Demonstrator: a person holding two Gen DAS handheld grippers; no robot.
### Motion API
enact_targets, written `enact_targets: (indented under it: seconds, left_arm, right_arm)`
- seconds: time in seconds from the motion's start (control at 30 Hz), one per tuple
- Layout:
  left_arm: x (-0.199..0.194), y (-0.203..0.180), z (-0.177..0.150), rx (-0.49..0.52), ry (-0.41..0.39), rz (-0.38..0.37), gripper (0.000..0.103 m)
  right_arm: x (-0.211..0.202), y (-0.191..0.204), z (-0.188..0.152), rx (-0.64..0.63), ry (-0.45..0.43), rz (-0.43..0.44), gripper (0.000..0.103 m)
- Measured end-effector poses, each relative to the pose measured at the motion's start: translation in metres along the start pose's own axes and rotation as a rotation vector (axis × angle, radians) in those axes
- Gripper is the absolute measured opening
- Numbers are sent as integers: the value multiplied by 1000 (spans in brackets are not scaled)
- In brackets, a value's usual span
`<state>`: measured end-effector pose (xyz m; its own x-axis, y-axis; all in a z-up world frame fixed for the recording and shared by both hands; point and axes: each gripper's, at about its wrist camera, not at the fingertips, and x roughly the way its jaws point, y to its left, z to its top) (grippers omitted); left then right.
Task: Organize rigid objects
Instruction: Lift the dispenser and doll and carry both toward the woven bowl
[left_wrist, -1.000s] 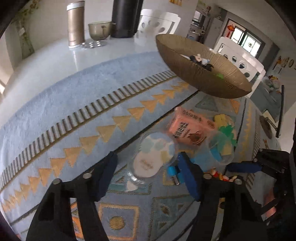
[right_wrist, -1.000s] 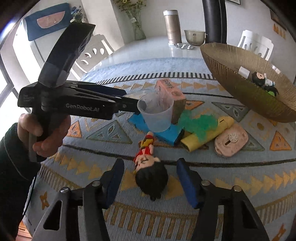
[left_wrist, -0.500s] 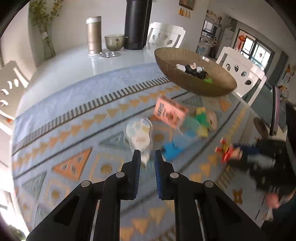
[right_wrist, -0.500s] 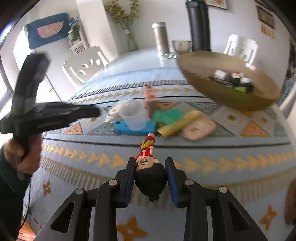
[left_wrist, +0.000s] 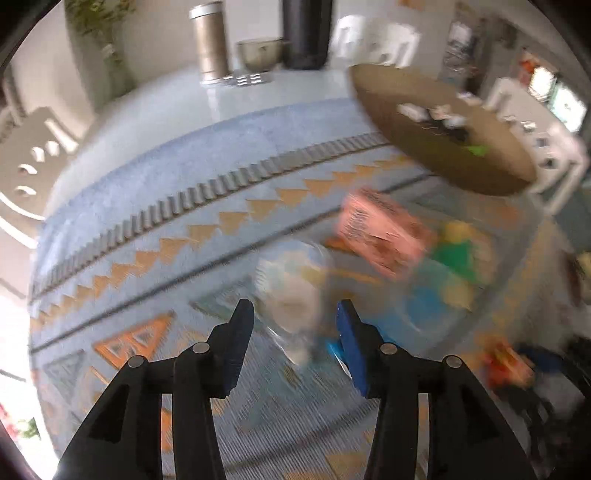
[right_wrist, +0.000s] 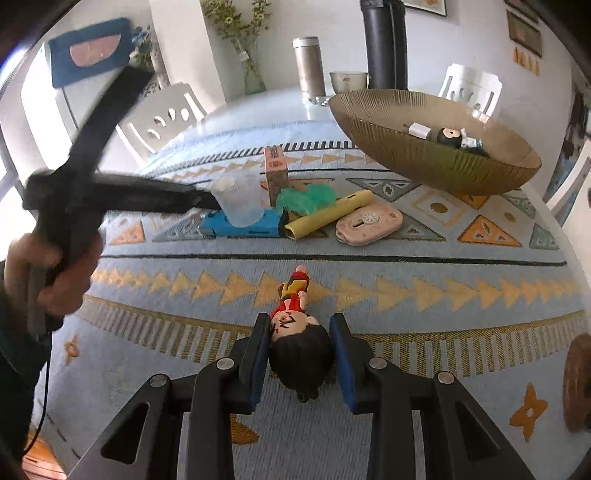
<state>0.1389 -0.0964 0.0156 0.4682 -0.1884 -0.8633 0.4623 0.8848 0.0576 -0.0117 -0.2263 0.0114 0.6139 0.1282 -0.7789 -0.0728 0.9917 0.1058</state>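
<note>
Figurine (right_wrist: 295, 332) with black hair and a red outfit sits clamped by the head between the blue pads of the right gripper (right_wrist: 300, 352), above the patterned blue cloth (right_wrist: 406, 266). From the figurine, the clutter lies at about 12 o'clock: a clear plastic cup (right_wrist: 240, 201) standing on a blue flat box (right_wrist: 242, 227), an upright pink carton (right_wrist: 276, 173) just behind, a green crinkled piece (right_wrist: 306, 195), a yellow tube (right_wrist: 328, 216) and a pink disc-faced case (right_wrist: 369, 225). At 1 o'clock stands the ribbed amber bowl (right_wrist: 436, 147), holding a few small items.

The left gripper (left_wrist: 295, 325) has just been opening its jaws; they stand apart on either side of the cup (left_wrist: 291, 291), and heavy blur leaves it unclear whether the pads touch it. In the left wrist view the carton (left_wrist: 380, 232) lies at 1 o'clock from the cup, the bowl (left_wrist: 443, 144) farther off the same way. A hand (right_wrist: 51, 273) grips the left tool's handle at 9 o'clock in the right wrist view.
</note>
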Motion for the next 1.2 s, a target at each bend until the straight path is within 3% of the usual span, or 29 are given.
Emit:
enact_targets:
  seconds: [0.13, 0.3, 0.5, 0.6, 0.7, 0.77, 0.9, 1.03, 1.2]
  left_arm:
    - [3, -7, 2, 17, -54, -19, 39]
    - [-8, -5, -10, 1, -90, -12, 38]
    - [-72, 0, -57, -43, -175, -37, 38]
    - [-97, -4, -92, -89, -190, -92, 38]
    - [-95, -7, -112, -133, -181, -100, 38]
    - [-89, -7, -122, -163, -186, -109, 38]
    - [-83, -11, -135, -165, -216, -52, 38]
    - [-83, -9, -136, -168, -218, -57, 38]
    - [-87, -15, -139, -143, -244, -9, 38]
  right_arm:
    - [-1, 3, -1, -25, -8, -18, 32]
    - [0, -4, 0, 8, -1, 17, 32]
    - [-21, 2, -4, -29, -93, 102, 32]
    - [-19, 9, -5, -53, -88, 58, 33]
    - [-11, 8, -4, -35, -45, 37, 44]
    - [-7, 4, -4, -16, -7, 65, 66]
    - [-10, -3, -6, 11, -20, 48, 68]
    - [-10, -9, -6, 43, -18, 28, 68]
    - [-2, -4, -5, 25, 13, -22, 68]
